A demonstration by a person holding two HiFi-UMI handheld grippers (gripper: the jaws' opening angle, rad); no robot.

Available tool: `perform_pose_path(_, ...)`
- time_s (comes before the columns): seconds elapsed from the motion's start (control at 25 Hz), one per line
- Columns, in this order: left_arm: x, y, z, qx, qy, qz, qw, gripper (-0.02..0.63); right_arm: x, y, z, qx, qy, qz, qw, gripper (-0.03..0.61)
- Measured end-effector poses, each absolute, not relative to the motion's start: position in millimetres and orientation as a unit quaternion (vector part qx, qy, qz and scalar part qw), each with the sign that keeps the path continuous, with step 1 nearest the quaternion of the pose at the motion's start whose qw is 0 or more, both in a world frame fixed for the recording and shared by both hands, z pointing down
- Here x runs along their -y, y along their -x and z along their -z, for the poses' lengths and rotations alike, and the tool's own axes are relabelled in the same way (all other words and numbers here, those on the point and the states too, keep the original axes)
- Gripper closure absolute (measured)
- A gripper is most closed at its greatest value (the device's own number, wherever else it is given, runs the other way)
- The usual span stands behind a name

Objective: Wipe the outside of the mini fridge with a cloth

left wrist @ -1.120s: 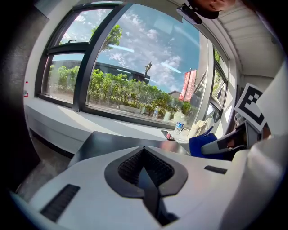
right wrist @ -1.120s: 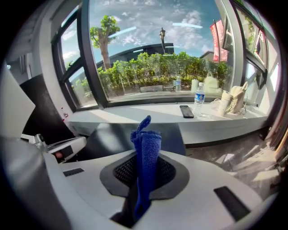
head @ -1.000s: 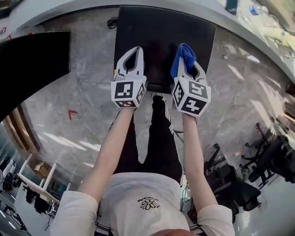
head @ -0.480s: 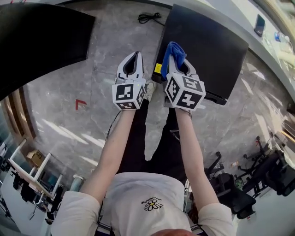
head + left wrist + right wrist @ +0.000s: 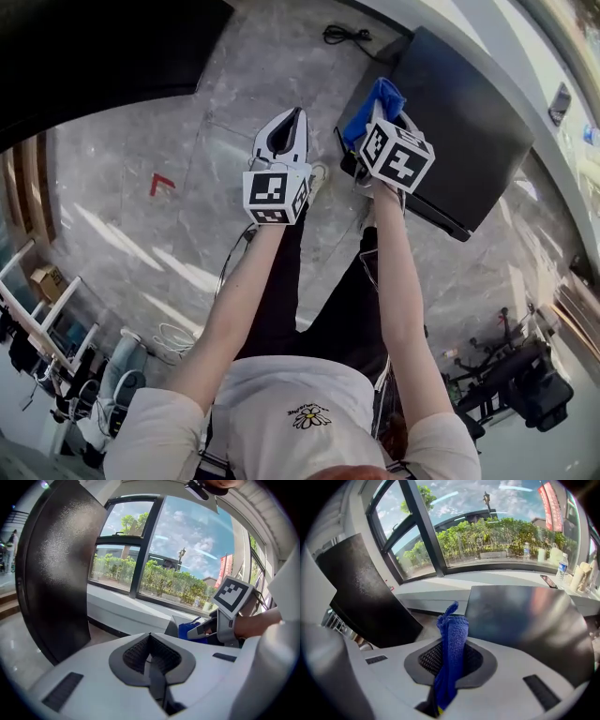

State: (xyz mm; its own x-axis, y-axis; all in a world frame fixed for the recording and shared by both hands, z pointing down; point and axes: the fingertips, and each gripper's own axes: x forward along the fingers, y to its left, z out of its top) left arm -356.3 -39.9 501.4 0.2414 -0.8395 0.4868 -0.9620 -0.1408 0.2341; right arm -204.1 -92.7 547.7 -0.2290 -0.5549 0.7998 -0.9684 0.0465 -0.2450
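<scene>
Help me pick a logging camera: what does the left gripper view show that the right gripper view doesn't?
Left gripper view only: the left claw, shut and empty, and the right claw from outside with its marker cube. Right gripper view only: the blue knitted cloth clamped between that claw's jaws, and a clear plastic bottle on the ledge. Both: the cloth, the large black speckled panel, green hedges outside.
</scene>
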Motion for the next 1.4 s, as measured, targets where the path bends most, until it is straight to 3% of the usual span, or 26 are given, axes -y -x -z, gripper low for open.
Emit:
perform_pose_path(0.28,36,317,-519,0.596,-0.748,-0.133,0.258,0.609,89,187,-566,0.708,-0.547,-0.316,0.317,0.517)
perform_pose_path(1.4,33,70,-525,0.462,-0.837,-0.158,0.249,0.609,36,-29,-569,0.65,-0.613,-0.352,0.28,0.517)
